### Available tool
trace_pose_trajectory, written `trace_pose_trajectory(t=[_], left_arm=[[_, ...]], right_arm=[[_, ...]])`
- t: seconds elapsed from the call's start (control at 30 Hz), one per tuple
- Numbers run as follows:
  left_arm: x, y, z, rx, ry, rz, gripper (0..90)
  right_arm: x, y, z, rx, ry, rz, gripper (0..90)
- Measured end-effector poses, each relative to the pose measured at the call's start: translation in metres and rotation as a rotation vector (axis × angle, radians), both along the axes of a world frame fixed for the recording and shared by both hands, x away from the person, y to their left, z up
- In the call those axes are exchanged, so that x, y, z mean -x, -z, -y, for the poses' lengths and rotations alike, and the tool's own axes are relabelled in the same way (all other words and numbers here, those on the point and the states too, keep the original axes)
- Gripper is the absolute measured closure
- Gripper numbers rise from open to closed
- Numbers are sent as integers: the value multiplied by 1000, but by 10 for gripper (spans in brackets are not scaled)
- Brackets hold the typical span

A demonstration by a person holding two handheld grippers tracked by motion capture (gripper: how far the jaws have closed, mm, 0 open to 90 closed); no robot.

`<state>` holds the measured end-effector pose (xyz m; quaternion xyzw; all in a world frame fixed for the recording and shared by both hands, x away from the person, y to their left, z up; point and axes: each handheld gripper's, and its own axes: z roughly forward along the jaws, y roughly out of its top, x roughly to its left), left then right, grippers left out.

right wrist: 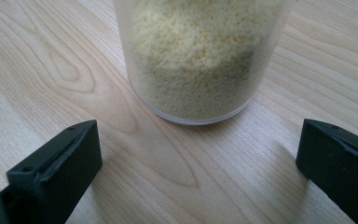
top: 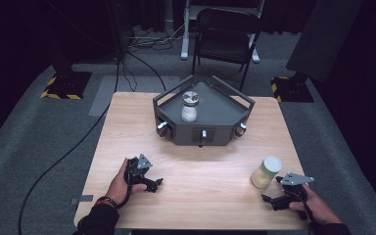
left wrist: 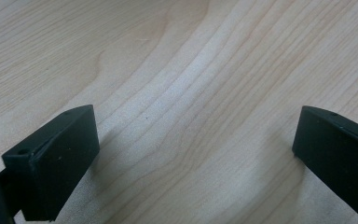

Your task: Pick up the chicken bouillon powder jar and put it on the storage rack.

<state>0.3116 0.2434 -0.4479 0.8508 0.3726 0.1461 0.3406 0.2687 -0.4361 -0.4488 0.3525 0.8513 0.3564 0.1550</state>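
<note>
Right gripper view puts the jar (right wrist: 200, 56) just ahead of your right tool (right wrist: 198, 163), jaws wide, untouched; next, ease forward to straddle it, then close.

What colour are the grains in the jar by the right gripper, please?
Pale yellow grains, clearest in the right gripper view.

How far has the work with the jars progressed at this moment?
Apparently done: one clear jar of white grains stands in the dark grey tray. In hand: the open right gripper faces the clear jar of yellow grains, not gripping. Left: grasping it. The left gripper rests open.
</note>
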Motion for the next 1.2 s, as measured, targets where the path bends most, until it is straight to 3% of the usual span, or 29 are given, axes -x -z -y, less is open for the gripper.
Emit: trace_pose_trajectory(t=[0.33, 0.5, 0.73, 1.2], left_arm=[[1, 0, 0, 0, -3, 0, 0], [1, 0, 0, -2, -3, 1, 0], [1, 0, 0, 0, -3, 0, 0], [1, 0, 0, -1, -3, 0, 0]], right_arm=[[1, 0, 0, 0, 3, -1, 0], [5, 1, -3, 16, 7, 34, 1], [9, -3, -8, 34, 22, 42, 15], [16, -9, -12, -35, 54, 90, 17]])
